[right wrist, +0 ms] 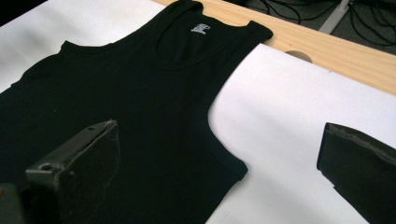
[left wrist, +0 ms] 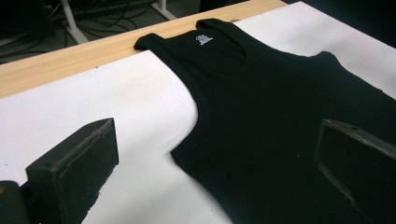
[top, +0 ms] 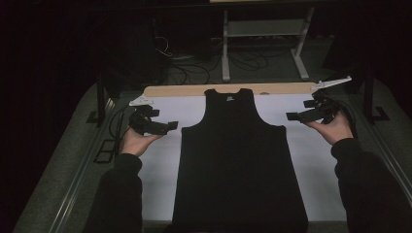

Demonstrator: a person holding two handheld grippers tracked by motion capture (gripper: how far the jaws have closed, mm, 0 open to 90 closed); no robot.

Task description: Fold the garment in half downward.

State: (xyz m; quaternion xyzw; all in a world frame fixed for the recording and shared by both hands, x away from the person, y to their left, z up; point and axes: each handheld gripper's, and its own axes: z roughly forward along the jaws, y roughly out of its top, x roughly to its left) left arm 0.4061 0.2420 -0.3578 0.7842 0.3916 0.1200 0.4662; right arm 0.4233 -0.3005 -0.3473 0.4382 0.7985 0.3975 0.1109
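Both sets of fingers are standing spread and gripping nothing, the left gripper (top: 171, 126) hovering at the nine o'clock side of the black tank top (top: 238, 160) and the right gripper (top: 293, 116) at its three o'clock side, each just off an armhole. The tank top is lying flat, neck toward twelve o'clock, on the white worktop (top: 316, 160). Nothing is looking folded yet; judging from this, all the folding is remaining.
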